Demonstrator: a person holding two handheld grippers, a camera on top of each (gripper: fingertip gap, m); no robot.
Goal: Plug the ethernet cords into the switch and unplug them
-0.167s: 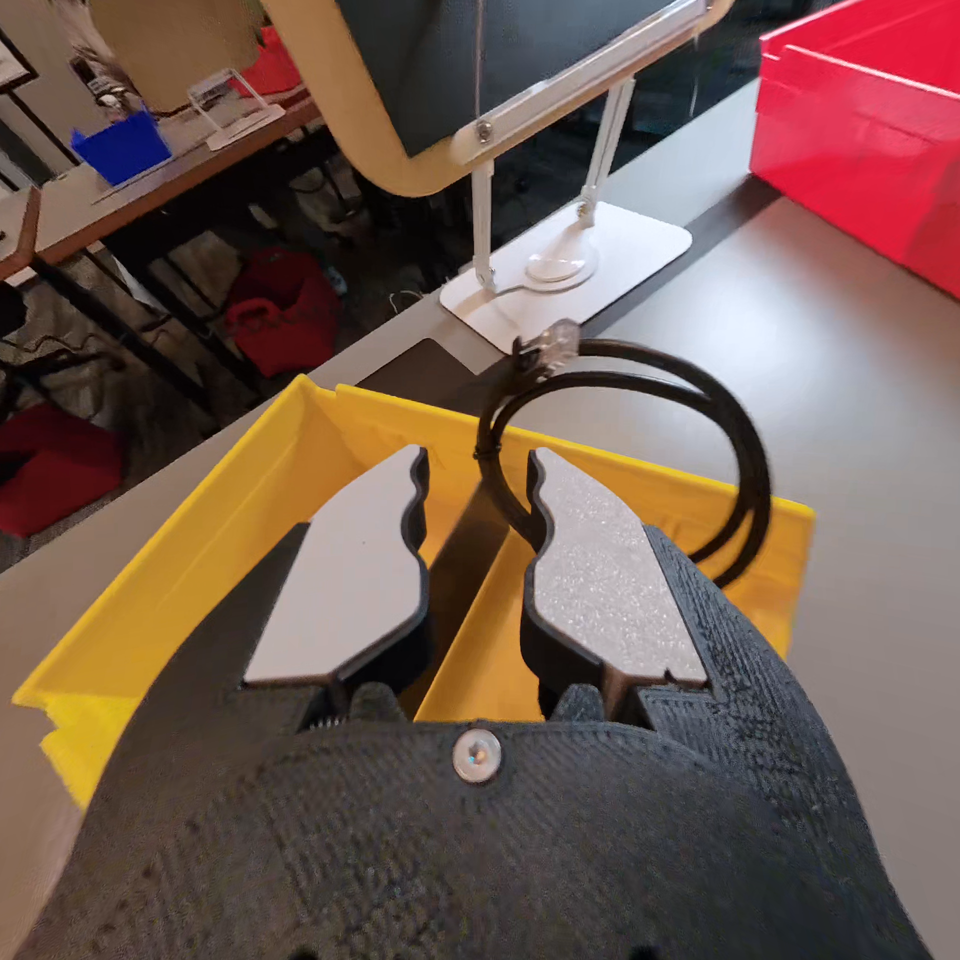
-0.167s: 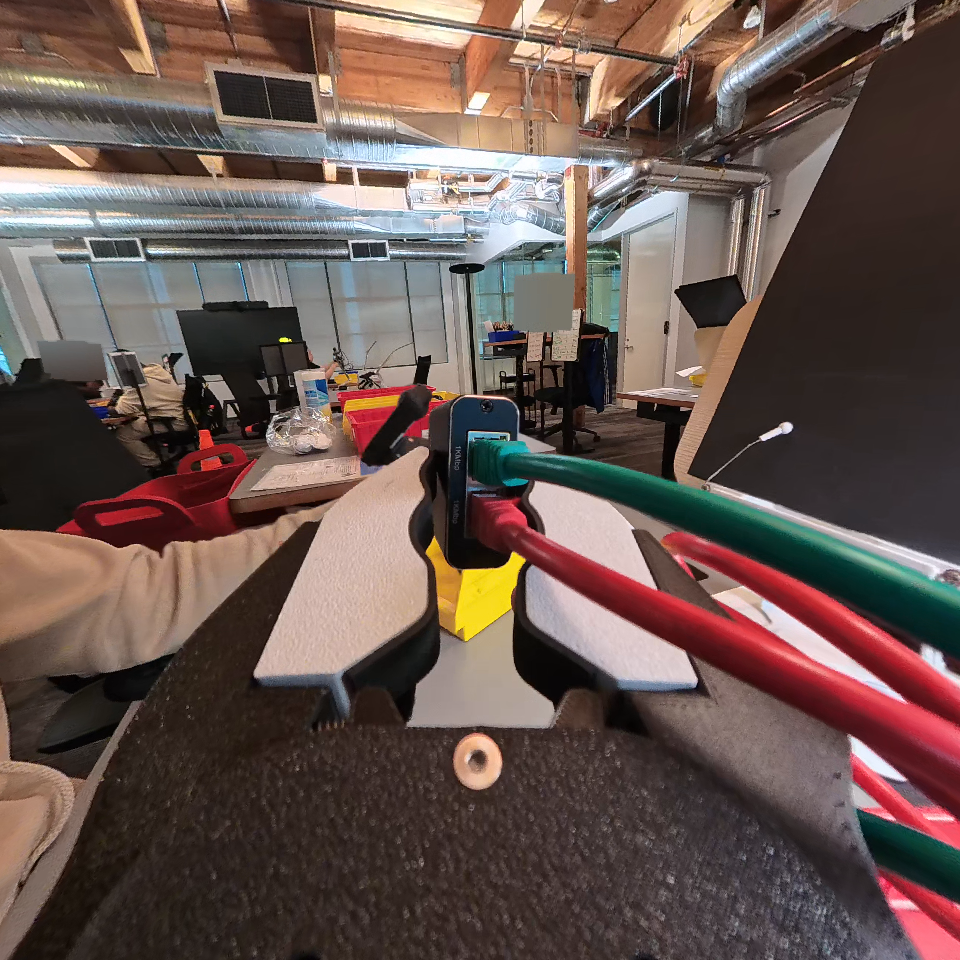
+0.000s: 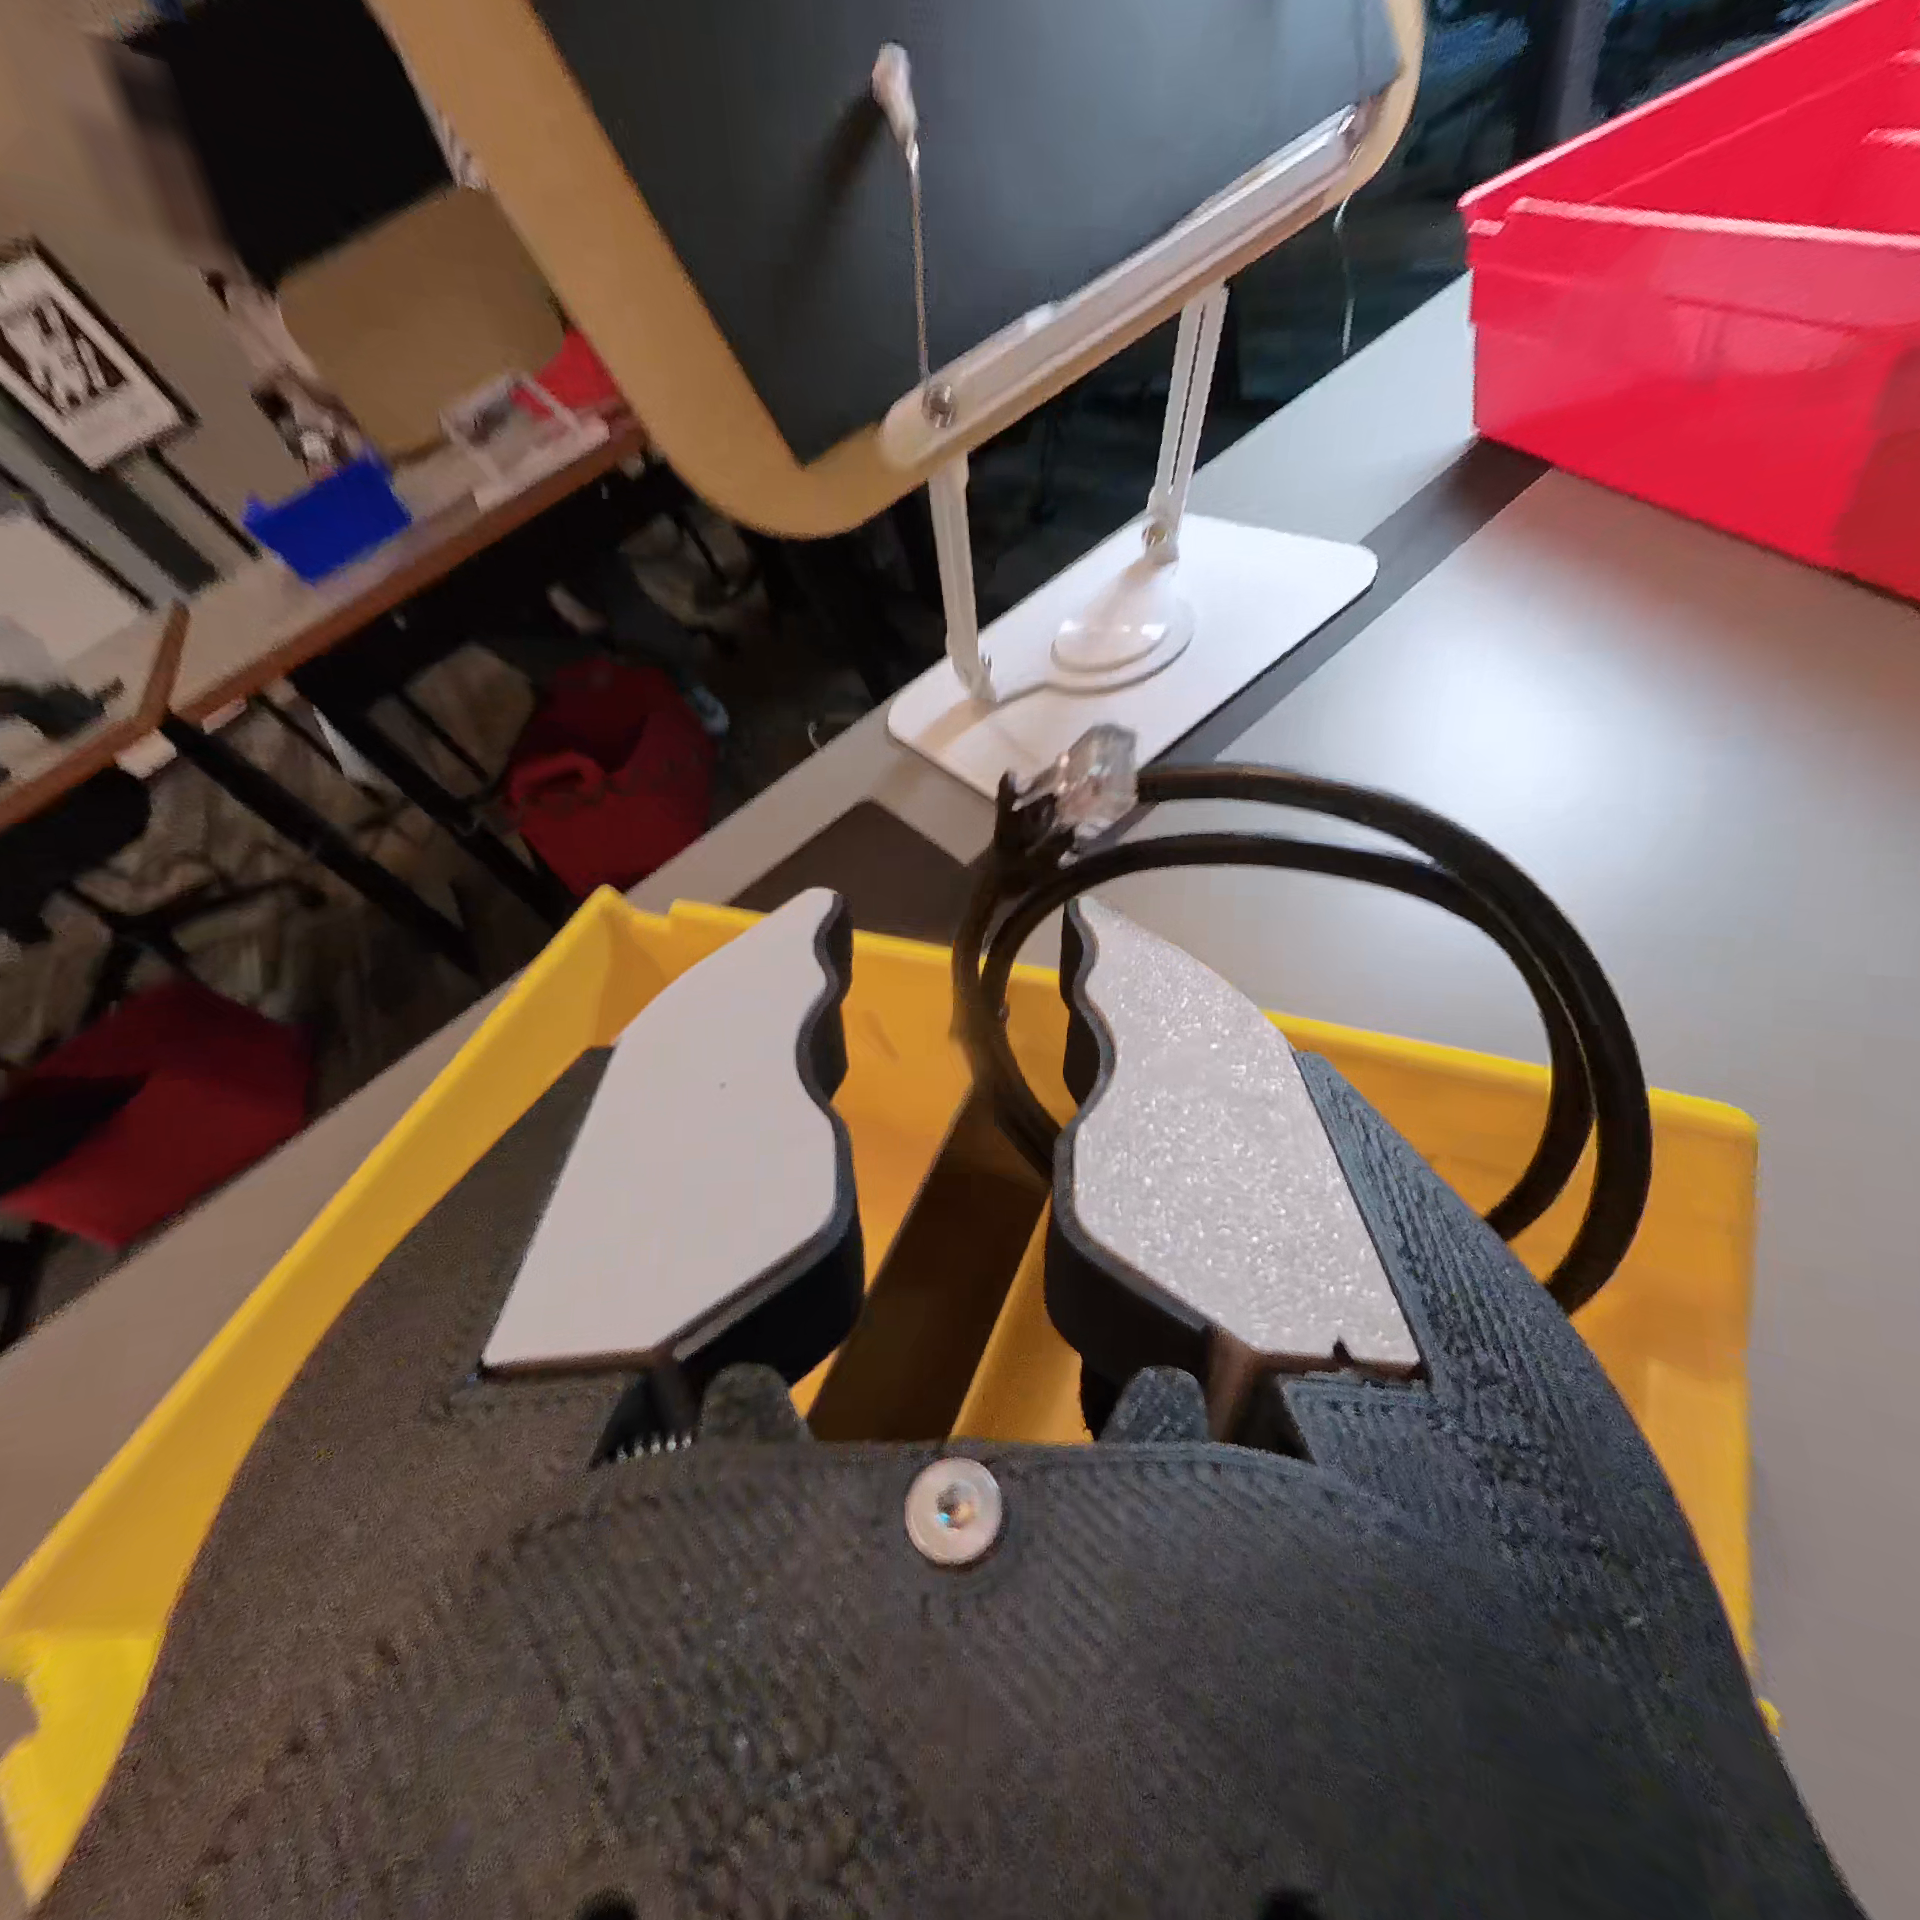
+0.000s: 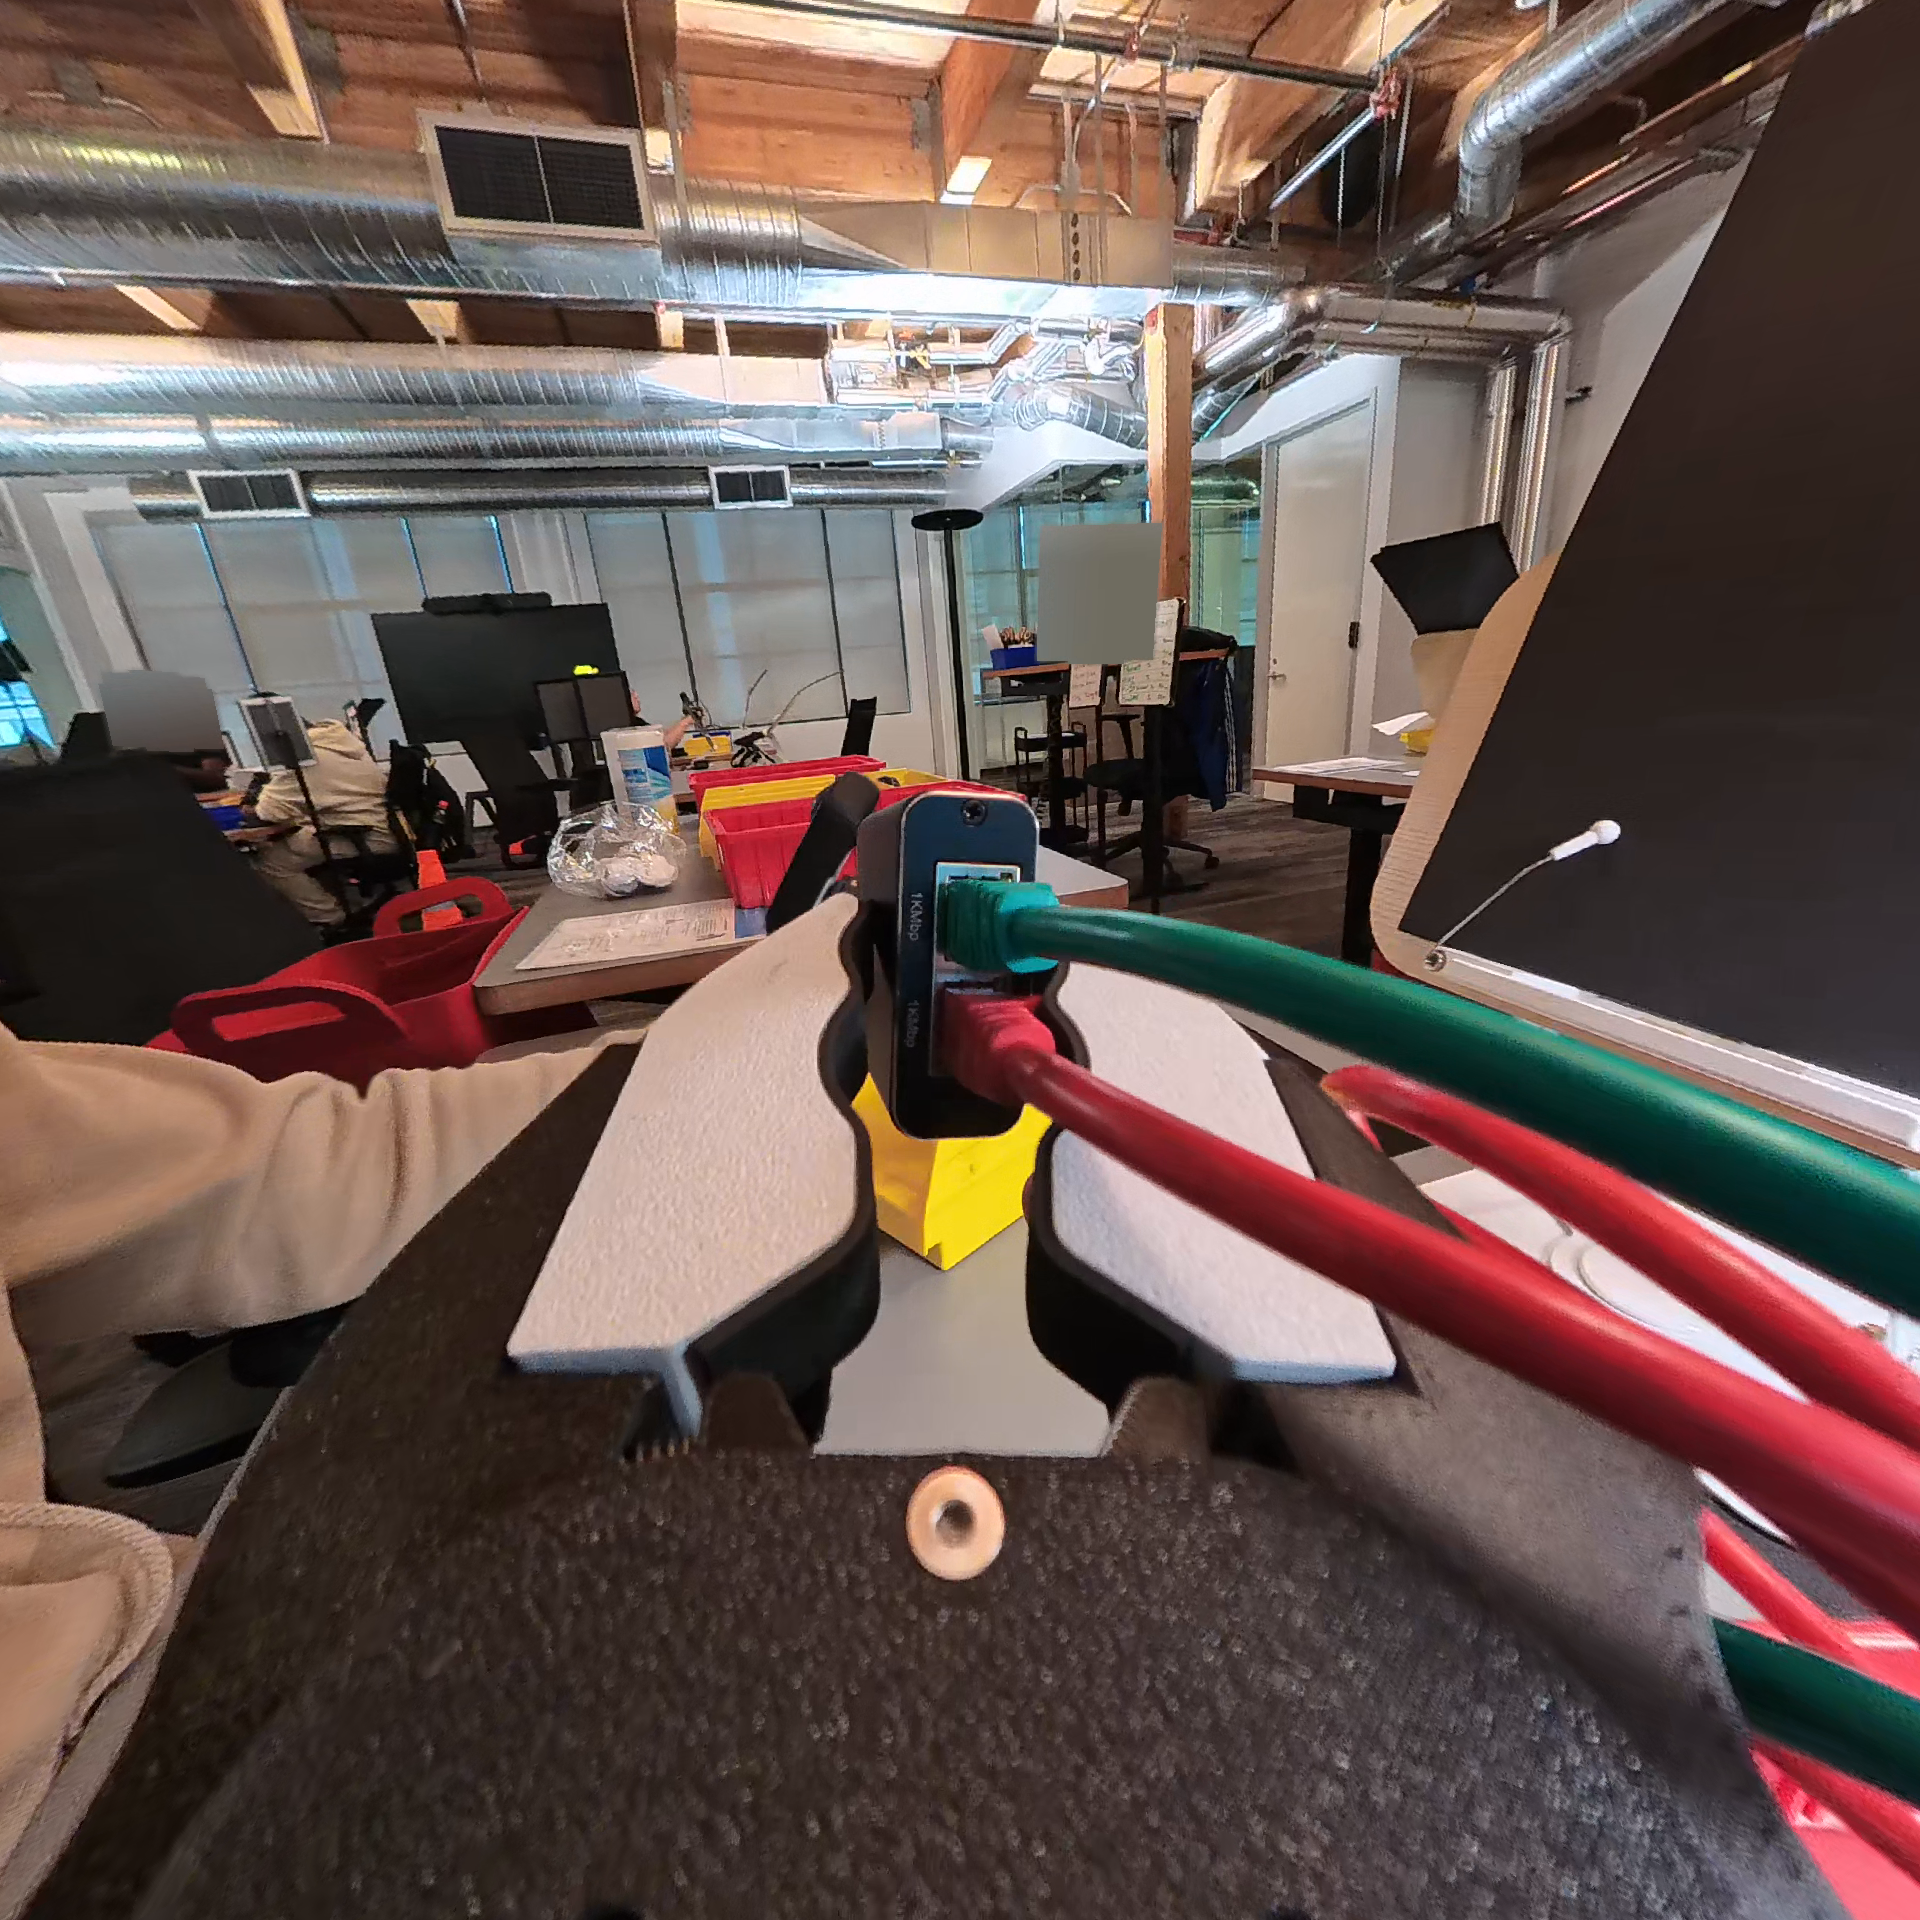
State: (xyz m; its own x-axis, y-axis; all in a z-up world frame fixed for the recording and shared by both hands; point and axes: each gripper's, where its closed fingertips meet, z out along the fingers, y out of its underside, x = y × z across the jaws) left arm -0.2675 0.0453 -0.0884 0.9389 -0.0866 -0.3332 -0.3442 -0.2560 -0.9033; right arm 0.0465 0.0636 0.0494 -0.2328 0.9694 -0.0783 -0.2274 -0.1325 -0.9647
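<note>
In the left wrist view, our left gripper (image 3: 951,971) hung over a yellow bin (image 3: 1507,1081) on the grey counter (image 3: 1558,727), jaws parted and grasping nothing. A coiled black cord (image 3: 1538,977) with a clear plug (image 3: 1086,784) lay against the inner face of the right finger.

In the right wrist view, our right gripper (image 4: 951,997) had its jaws clenched on the dark switch (image 4: 940,997), held upright. A green cord (image 4: 1455,1029) sat plugged above a red cord (image 4: 1351,1226).
</note>
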